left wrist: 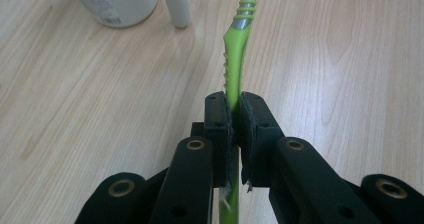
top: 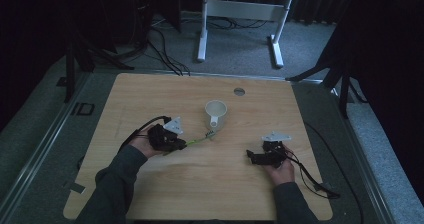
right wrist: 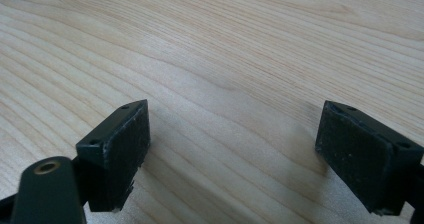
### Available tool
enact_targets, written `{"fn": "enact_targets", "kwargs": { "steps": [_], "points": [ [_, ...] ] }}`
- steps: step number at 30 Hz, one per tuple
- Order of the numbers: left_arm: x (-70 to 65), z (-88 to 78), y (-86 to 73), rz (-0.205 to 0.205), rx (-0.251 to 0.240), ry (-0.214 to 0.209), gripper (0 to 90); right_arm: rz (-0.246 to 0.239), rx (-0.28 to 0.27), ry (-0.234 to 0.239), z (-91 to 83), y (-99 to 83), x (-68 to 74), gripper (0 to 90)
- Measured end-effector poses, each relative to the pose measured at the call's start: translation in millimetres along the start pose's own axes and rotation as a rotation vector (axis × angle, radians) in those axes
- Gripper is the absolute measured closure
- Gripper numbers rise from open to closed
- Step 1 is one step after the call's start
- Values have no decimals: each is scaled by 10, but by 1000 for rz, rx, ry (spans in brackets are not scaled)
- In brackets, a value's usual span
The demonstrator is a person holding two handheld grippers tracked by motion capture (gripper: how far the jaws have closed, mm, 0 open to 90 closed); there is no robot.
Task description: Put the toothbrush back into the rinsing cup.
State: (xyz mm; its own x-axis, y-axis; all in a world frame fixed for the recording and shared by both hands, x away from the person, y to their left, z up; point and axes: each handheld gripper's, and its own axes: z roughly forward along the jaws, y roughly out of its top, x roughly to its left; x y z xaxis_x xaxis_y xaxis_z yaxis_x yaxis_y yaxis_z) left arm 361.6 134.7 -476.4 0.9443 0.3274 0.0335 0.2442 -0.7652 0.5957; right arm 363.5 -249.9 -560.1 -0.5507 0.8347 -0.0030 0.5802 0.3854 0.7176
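Observation:
A green toothbrush point(top: 198, 140) lies low over the wooden table point(top: 165, 194), pointing toward a white cup point(top: 216, 113) with a handle. My left gripper point(top: 183, 144) is shut on its handle. In the left gripper view both pads clamp the green toothbrush point(left wrist: 235, 54) at my left gripper point(left wrist: 234, 104); the shaft turns grey farther out, and the cup point(left wrist: 117, 4) stands at the upper left. My right gripper point(top: 252, 157) rests at the right of the table. In the right gripper view my right gripper point(right wrist: 240, 134) stands open over bare wood, nothing between its pads.
A round grommet point(top: 239, 91) sits near the table's far edge. Beyond the table, a white desk frame point(top: 240, 14) and loose cables point(top: 165, 54) lie on the grey floor. Dark stands flank both far corners.

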Motion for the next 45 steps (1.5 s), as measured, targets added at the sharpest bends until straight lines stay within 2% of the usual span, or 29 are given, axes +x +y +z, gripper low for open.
{"fn": "enact_targets", "kwargs": {
  "steps": [4, 11, 17, 23, 26, 33, 45],
  "points": [
    [1, -2, 8, -1, -11, 6, 834, 0, 0, 0, 0, 0, 0, 139],
    [-5, 5, 21, -19, -28, 44, 834, 0, 0, 0, 0, 0, 0, 138],
    [12, -14, 34, -36, -64, 74, 834, 1, 0, 0, 0, 0, 0, 138],
    [12, -17, 42, -43, -64, 83, 834, 2, 0, 0, 0, 0, 2, 139],
    [10, -12, 52, -50, -67, 101, 834, 3, -1, 0, 0, 0, 2, 139],
    [20, -30, 77, -75, -101, 130, 833, 2, 0, 0, 0, 0, 1, 138],
    [17, -50, 97, -94, -138, 169, 833, 2, 0, 0, 0, 0, 1, 138]
  ]
}}
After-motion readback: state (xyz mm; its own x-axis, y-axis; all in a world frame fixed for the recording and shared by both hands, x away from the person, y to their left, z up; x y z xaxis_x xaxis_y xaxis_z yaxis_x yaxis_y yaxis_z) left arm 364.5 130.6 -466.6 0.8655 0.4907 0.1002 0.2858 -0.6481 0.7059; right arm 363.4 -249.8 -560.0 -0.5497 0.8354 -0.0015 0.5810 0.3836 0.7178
